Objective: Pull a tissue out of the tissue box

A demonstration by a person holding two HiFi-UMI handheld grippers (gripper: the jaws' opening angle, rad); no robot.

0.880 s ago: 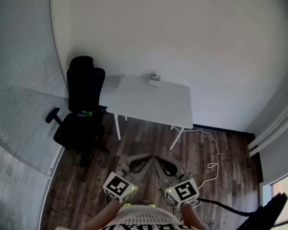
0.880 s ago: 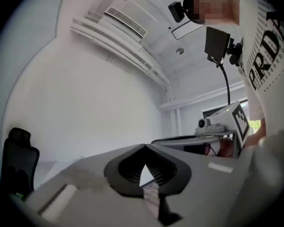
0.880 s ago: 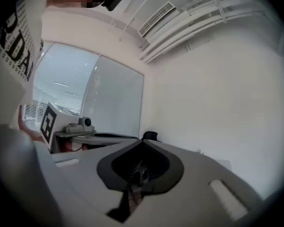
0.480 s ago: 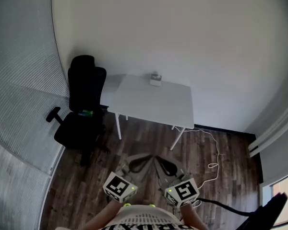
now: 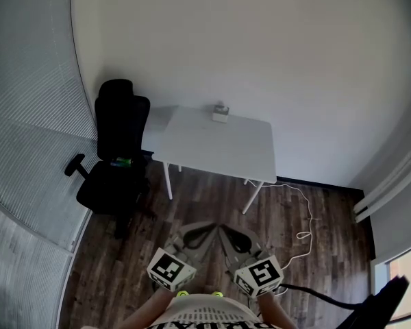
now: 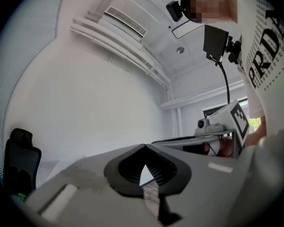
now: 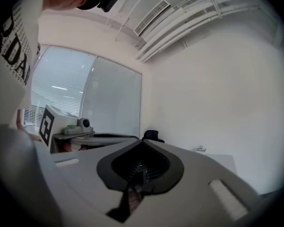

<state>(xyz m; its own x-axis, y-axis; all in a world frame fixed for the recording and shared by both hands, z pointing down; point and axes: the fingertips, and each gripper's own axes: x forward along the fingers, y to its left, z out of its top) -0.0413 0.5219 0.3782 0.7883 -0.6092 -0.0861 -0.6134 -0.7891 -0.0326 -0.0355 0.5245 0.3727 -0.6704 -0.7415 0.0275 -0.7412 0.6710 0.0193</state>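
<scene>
I hold both grippers close to my body, and the fingers of my left gripper (image 5: 207, 229) and of my right gripper (image 5: 227, 230) are pressed together with nothing between them. The tissue box (image 5: 220, 114) sits at the far edge of the white table (image 5: 219, 149), well apart from me across the wood floor (image 5: 288, 218). A black chair (image 5: 116, 149) stands just left of the table.

White wall (image 5: 260, 46), dark wood floor (image 5: 205, 208), 1 white table (image 5: 219, 149) w/ 1 black office chair (image 5: 120, 149) beside, blinds (image 5: 27, 101) at left
</scene>
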